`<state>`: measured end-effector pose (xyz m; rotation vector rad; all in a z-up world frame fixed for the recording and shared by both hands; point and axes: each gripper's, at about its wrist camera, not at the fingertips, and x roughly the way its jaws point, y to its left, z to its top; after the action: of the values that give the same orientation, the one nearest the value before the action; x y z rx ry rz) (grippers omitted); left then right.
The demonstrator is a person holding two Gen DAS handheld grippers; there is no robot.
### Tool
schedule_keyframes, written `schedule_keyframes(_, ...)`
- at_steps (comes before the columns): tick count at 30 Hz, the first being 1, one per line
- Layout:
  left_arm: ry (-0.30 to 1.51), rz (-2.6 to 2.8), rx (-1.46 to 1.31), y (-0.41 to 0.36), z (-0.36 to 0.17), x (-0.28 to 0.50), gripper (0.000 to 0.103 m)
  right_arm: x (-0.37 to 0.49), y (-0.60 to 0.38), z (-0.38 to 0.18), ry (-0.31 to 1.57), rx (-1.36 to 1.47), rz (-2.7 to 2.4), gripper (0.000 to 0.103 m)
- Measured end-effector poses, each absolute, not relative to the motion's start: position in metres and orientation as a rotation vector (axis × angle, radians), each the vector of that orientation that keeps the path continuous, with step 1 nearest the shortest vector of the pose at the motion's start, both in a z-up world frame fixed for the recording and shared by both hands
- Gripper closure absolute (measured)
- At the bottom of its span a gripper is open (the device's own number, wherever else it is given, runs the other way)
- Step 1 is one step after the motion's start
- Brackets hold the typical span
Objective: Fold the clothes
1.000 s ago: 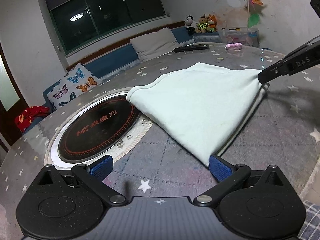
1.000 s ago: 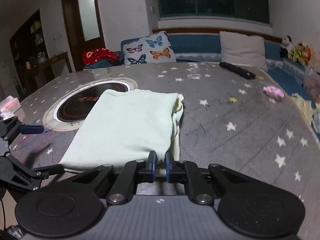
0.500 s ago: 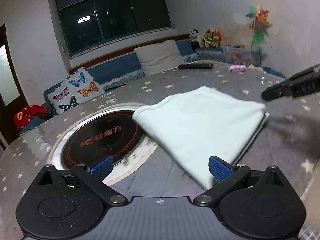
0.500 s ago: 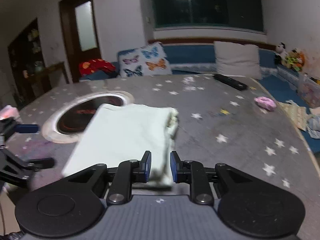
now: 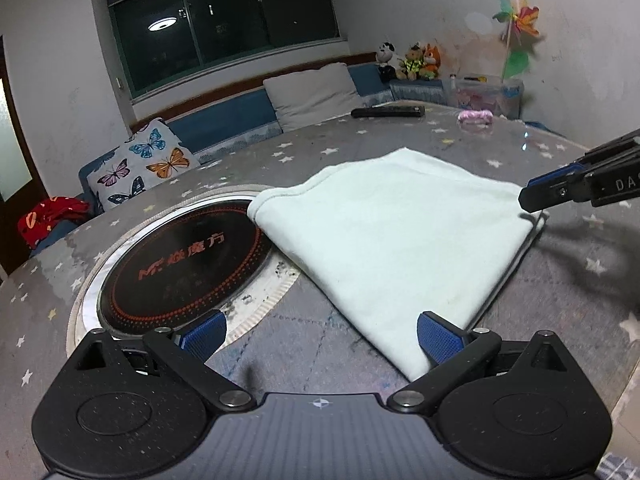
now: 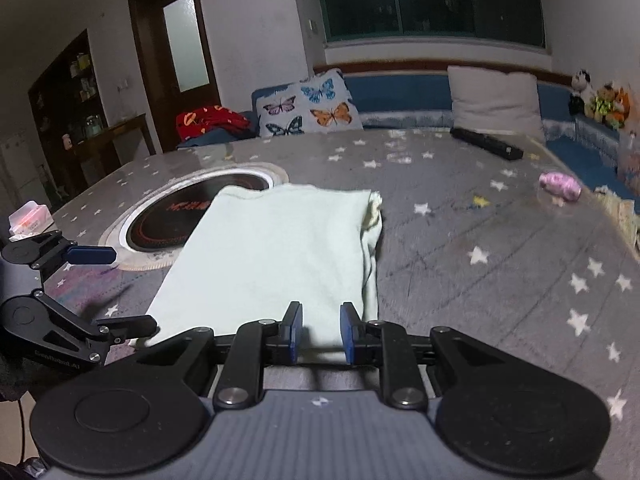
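A star-patterned table point(image 5: 168, 216) carries a folded pale-green cloth point(image 5: 400, 236) near its middle, one corner overlapping the round inset cooktop point(image 5: 180, 268). The left gripper point(image 5: 320, 334) is spread wide at the cloth's near edge; the right gripper point(image 6: 319, 332) is partly parted, clasping nothing.

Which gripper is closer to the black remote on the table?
Right. The right gripper sits at the folded cloth's near edge, on the remote's side; the left gripper is at the cloth's opposite corner, beside the round cooktop.
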<state>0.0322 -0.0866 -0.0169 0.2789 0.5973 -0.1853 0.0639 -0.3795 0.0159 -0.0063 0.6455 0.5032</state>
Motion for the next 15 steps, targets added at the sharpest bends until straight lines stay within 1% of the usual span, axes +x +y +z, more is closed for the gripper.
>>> schedule_keyframes(3, 0.607, -0.186, 0.282, -0.086, -0.019, 0.032, 0.000, 0.070, -0.376, 0.010, 0.687, -0.012, 0.505, 0.082)
schedule_keyframes(6, 0.607, -0.185, 0.278, -0.085, -0.018, 0.032, 0.000, 0.074, -0.374, 0.018, 0.670, -0.024, 0.510, 0.082)
schedule_keyframes(8, 0.603, -0.182, 0.269, -0.084, -0.016, 0.032, 0.000, 0.080, -0.370, 0.025, 0.654, -0.029, 0.522, 0.075)
schedule_keyframes(9, 0.601, -0.180, 0.262, -0.083, -0.015, 0.032, 0.000, 0.085, -0.366, 0.029, 0.647, -0.033, 0.532, 0.074)
schedule_keyframes(15, 0.614, -0.179, 0.250, -0.083, -0.017, 0.034, 0.000, 0.125, -0.333, 0.032, 0.643, -0.079, 0.589, 0.074)
